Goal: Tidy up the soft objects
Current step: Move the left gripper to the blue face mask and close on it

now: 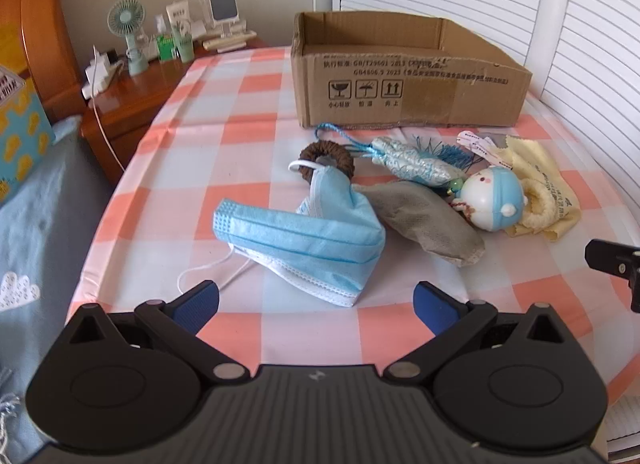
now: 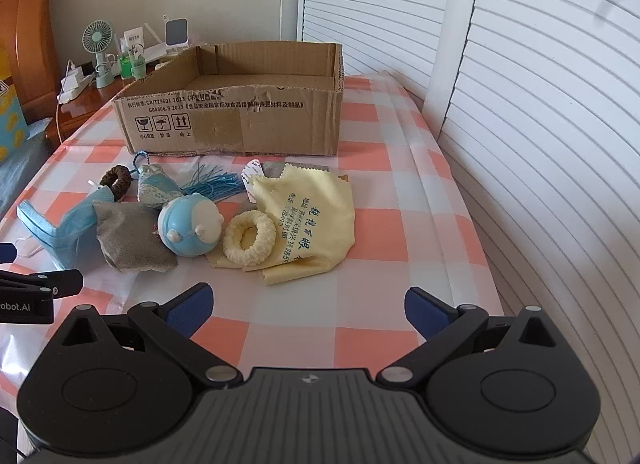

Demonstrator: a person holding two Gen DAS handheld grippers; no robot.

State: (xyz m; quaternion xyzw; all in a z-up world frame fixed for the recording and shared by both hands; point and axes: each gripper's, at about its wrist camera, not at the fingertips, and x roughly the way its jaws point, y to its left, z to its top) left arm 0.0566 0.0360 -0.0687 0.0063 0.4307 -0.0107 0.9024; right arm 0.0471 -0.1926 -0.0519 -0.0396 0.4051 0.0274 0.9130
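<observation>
Your left gripper (image 1: 316, 302) hangs over the near edge of the checked cloth (image 1: 248, 128), its blue pads spread wide with nothing between them. Your right gripper (image 2: 306, 306) is likewise spread and empty, a little to the right, and its black tip pokes into the left view at the far right edge.

The soft things lie in a loose heap ahead of you, between the grippers and the box (image 1: 404, 80). Nearest your left gripper is the mask (image 1: 304, 240), folded over, its ear loop trailing toward the left pad. Behind it sits the brown scrunchie (image 1: 326, 158), with the mask's other end draped over it. To the mask's right, touching it, is the grey pouch (image 1: 424, 220). The fish sachet (image 1: 412, 162) with its blue tassel lies behind the pouch. The round doll (image 2: 190, 226) rests against the pouch and sachet. Beside it the cream scrunchie (image 2: 250, 238) lies on the yellow cloth (image 2: 316, 220), nearest your right gripper. Some paper tags (image 2: 252, 174) peek out behind the yellow cloth.

The box stands open and looks empty, just behind the heap. Off to the left a wooden nightstand (image 1: 128, 104) holds a small fan (image 1: 128, 34) and bottles, well apart from the heap. Louvred doors (image 2: 540, 124) close in on the right.
</observation>
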